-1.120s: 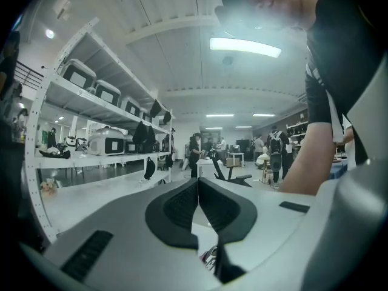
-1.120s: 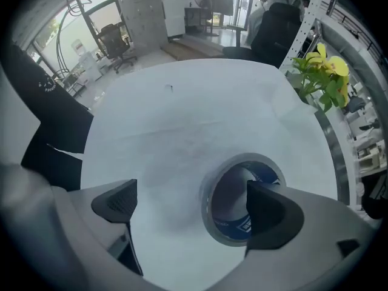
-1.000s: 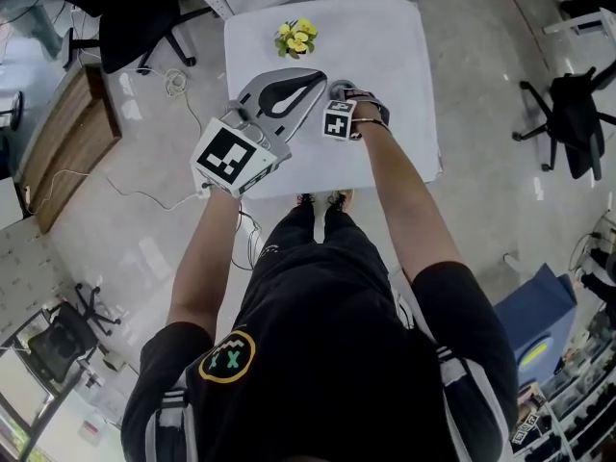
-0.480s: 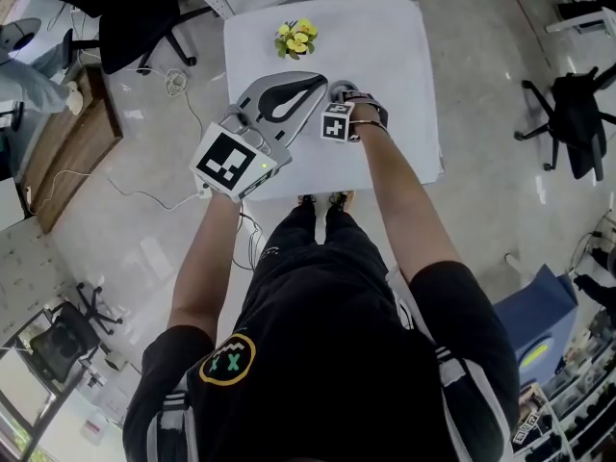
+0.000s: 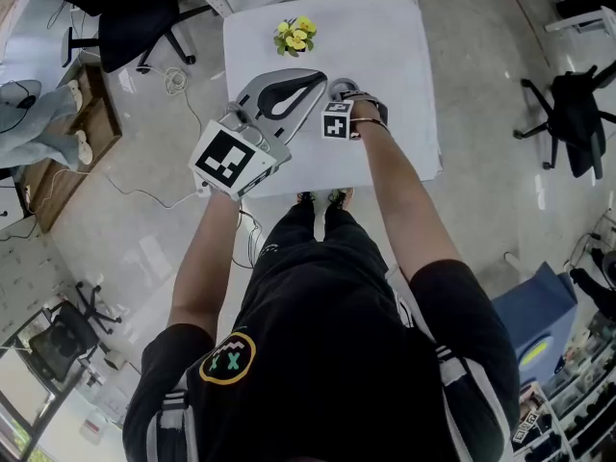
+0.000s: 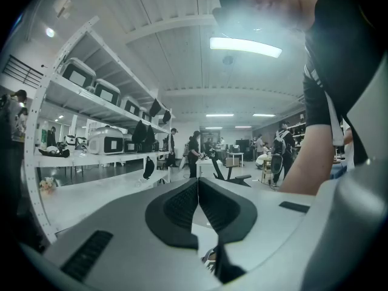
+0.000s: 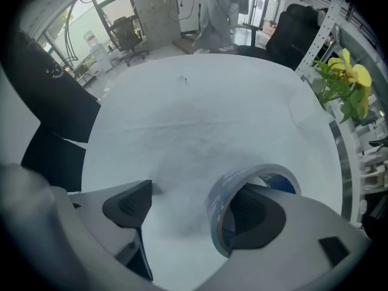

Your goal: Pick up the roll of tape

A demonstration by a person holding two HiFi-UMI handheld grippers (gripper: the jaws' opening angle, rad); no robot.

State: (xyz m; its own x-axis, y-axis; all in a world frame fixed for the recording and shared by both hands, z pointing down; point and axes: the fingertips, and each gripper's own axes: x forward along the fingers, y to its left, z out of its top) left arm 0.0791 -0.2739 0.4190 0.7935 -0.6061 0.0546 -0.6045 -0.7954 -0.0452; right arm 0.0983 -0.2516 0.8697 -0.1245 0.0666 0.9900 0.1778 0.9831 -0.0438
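My right gripper (image 7: 195, 194) looks down on the white table (image 7: 206, 114). Its jaws have just been closing, but they stand apart. The roll of tape (image 7: 217, 208) stands tilted on its edge with the right-hand jaw poking through its hole, so the roll's near wall sits between the two pads. The left-hand pad is clear of it, with bare cloth in the gap. Ahead and to the right of the jaws, yellow flowers (image 7: 348, 77) lean in at the table's edge. Off to the left, a black garment (image 7: 51, 99) borders the table. Past the far edge I see an office chair (image 7: 126, 36) and a person (image 7: 213, 11).
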